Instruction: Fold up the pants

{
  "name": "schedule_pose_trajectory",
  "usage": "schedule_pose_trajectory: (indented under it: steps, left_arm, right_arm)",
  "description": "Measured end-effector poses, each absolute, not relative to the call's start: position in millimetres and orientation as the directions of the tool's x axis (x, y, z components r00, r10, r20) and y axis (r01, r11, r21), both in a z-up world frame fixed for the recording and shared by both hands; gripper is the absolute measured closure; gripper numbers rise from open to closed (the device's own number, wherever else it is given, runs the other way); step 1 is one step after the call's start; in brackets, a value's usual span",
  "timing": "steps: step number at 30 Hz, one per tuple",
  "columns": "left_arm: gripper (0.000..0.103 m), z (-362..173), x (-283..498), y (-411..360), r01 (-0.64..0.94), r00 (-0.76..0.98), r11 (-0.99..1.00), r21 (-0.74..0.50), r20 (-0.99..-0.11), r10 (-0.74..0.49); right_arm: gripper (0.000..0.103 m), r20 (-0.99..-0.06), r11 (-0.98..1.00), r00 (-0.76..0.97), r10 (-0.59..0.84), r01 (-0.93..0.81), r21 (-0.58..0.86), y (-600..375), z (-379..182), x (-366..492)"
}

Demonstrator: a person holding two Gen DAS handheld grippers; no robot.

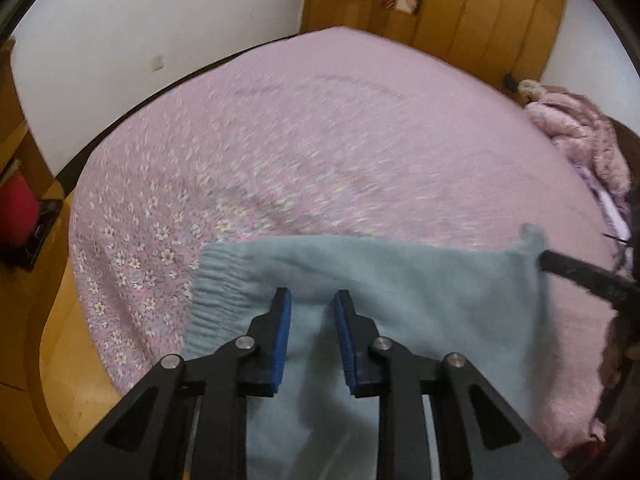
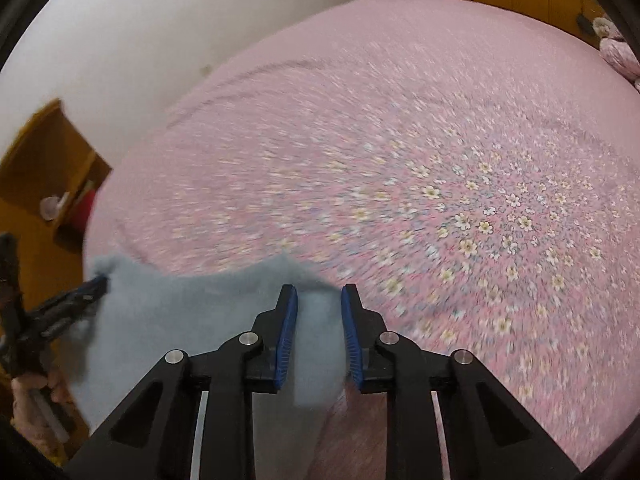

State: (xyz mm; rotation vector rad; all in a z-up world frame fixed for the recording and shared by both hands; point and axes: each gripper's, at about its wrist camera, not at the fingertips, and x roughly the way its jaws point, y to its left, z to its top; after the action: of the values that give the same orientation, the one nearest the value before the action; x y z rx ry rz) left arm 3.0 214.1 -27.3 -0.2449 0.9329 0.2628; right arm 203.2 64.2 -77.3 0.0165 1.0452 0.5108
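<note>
Light blue pants [image 1: 400, 300] with a ribbed waistband at the left hang stretched over the near edge of a pink flowered bed [image 1: 300, 140]. My left gripper [image 1: 313, 300] has fabric between its blue pads, jaws a little apart. My right gripper shows in this view at the far right [image 1: 560, 266], pinching the other top corner. In the right wrist view the pants [image 2: 192, 320] sit between the right gripper's pads [image 2: 319, 296], and the left gripper [image 2: 94, 286] grips the left corner. Both views are motion-blurred.
A white wall [image 1: 160, 20] stands behind the bed, a wooden wardrobe [image 1: 460, 8] at the far end. A pink fluffy blanket [image 1: 580, 136] lies at the bed's right. A red object [image 1: 16, 208] sits on a wooden shelf at the left, over wooden floor [image 1: 60, 360].
</note>
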Motion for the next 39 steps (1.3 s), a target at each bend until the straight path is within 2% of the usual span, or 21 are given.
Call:
schedule_pose_trajectory:
  steps: [2, 5, 8, 12, 18, 22, 26, 28, 30, 34, 36, 39]
  left_arm:
    - [0.095, -37.6, 5.0, 228.9, -0.358, 0.568, 0.926, -0.122, -0.815, 0.113]
    - [0.097, -36.3, 0.1, 243.8, -0.370, 0.585, 0.906, -0.205, -0.809, 0.056]
    - [0.097, -28.8, -10.1, 249.3, -0.383, 0.584, 0.899, -0.213, -0.810, 0.057]
    - [0.097, -9.8, -43.0, 249.5, -0.380, 0.616, 0.880, -0.287, -0.787, 0.009]
    - [0.097, 7.3, -81.2, 226.3, -0.357, 0.627, 0.909, -0.216, -0.776, 0.062]
    - [0.097, -14.4, -82.3, 223.5, -0.379, 0.547, 0.917, -0.123, -0.829, 0.115]
    - [0.097, -32.7, -84.2, 223.8, -0.401, 0.506, 0.909, -0.113, -0.855, 0.117]
    - [0.094, -27.1, -84.8, 217.7, -0.390, 0.514, 0.917, -0.085, -0.846, 0.140]
    - [0.083, -21.9, -82.6, 212.6, -0.371, 0.514, 0.926, -0.073, -0.846, 0.140]
    - [0.075, -11.2, -78.7, 201.9, -0.358, 0.535, 0.930, -0.082, -0.834, 0.132]
    - [0.061, -4.3, -79.8, 190.4, -0.327, 0.558, 0.939, -0.107, -0.824, 0.100]
    - [0.058, -1.9, -77.1, 175.4, -0.288, 0.563, 0.951, -0.113, -0.823, 0.073]
  right_arm:
    - [0.077, -0.816, 0.885, 0.398, 0.419, -0.381, 0.269, 63.7, -80.3, 209.0]
    - [0.077, -0.814, 0.885, 0.399, 0.422, -0.373, 0.277, 62.9, -74.4, 206.6]
    - [0.077, -0.800, 0.884, 0.418, 0.431, -0.372, 0.282, 55.4, -61.4, 195.8]
    - [0.077, -0.787, 0.879, 0.430, 0.441, -0.384, 0.283, 43.8, -47.1, 175.8]
    - [0.077, -0.794, 0.862, 0.404, 0.455, -0.424, 0.278, 36.3, -46.5, 147.8]
    - [0.077, -0.823, 0.876, 0.372, 0.429, -0.391, 0.280, 31.3, -63.5, 139.9]
    - [0.071, -0.823, 0.877, 0.342, 0.453, -0.337, 0.343, 14.4, -72.6, 137.2]
    - [0.070, -0.823, 0.879, 0.342, 0.454, -0.321, 0.352, 6.3, -72.6, 133.0]
    - [0.068, -0.824, 0.881, 0.338, 0.455, -0.308, 0.360, 1.0, -72.7, 128.8]
    - [0.052, -0.820, 0.868, 0.304, 0.486, -0.277, 0.412, -10.0, -76.1, 118.9]
    - [0.051, -0.818, 0.861, 0.287, 0.498, -0.276, 0.427, -10.6, -79.3, 118.0]
    - [0.051, -0.830, 0.862, 0.257, 0.494, -0.266, 0.431, -6.9, -88.4, 123.7]
